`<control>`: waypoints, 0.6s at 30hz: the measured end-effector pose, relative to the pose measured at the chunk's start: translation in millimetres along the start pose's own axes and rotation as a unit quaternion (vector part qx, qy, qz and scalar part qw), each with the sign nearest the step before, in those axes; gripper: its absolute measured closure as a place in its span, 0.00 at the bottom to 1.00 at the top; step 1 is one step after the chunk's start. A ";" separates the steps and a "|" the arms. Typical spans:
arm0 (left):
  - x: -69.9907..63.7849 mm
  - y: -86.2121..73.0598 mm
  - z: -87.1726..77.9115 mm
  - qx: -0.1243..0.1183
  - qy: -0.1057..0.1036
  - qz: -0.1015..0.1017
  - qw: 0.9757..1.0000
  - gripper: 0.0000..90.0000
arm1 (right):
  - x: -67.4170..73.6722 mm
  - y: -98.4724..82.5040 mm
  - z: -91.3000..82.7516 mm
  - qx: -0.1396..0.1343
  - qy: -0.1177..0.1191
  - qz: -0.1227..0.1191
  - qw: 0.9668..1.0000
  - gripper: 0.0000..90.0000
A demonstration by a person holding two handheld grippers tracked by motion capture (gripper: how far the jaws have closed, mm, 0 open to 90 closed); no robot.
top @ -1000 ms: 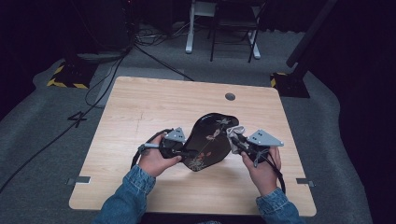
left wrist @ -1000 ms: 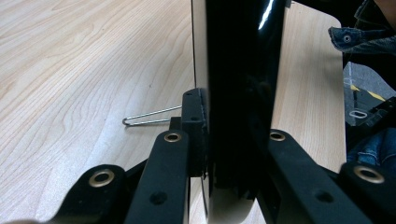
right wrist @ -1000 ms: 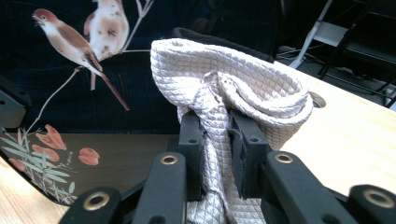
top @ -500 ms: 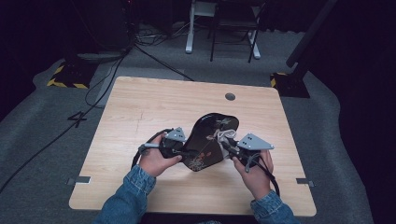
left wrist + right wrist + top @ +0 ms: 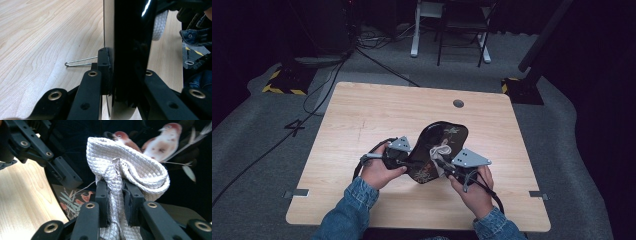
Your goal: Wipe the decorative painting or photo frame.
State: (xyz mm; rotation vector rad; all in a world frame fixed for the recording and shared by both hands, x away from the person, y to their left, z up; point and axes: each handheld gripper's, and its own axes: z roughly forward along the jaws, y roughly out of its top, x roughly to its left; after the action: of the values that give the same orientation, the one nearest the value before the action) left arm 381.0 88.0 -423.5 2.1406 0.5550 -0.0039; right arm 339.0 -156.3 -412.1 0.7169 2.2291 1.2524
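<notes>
Dark floor and black cables lie all around a light wooden table (image 5: 362, 115). Near the front edge of the tabletop, about in the middle, a black shiny tray (image 5: 439, 142) with painted birds is held up on a tilt. The left gripper (image 5: 398, 156) holds the tray by its left rim, with its jaws closed on the rim from both sides; in the left gripper view the tray's edge (image 5: 130, 50) stands straight up between the jaws. The right gripper (image 5: 443, 161) holds a bunched white cloth (image 5: 125, 167), with its jaws closed tight on a fold of it. The cloth is pressed against the painted face of the tray, close to a painted bird (image 5: 165, 141).

It looks like the tray is being wiped clean. The tray is already lifted and the cloth is on it. The low middle part is being rubbed now. The far end of the tray looks untouched, so that part is likely left to do.

A small round hole (image 5: 458, 103) sits near the back edge of the tabletop.
</notes>
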 end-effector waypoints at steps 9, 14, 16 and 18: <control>0.1 -0.5 0.2 -0.002 -0.001 0.000 1.000 0.89 | -14.1 -5.2 -4.9 0.000 -0.015 0.009 1.000 0.84; 0.3 -0.2 0.3 -0.001 -0.002 0.002 1.000 0.89 | -28.9 -12.1 -10.8 0.002 -0.040 0.020 0.999 0.84; 0.4 -0.2 0.4 -0.002 -0.003 0.003 1.000 0.89 | -31.7 -13.6 -12.0 0.003 -0.044 0.023 0.999 0.84; 0.5 -0.2 0.5 -0.002 -0.004 0.003 1.000 0.89 | -37.9 -16.8 -14.3 0.004 -0.052 0.032 0.998 0.84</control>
State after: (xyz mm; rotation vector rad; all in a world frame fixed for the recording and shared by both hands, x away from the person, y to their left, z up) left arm 381.5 87.9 -424.1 2.1372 0.5440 -0.0077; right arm 354.7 -197.1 -414.2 0.8425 2.1426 1.2084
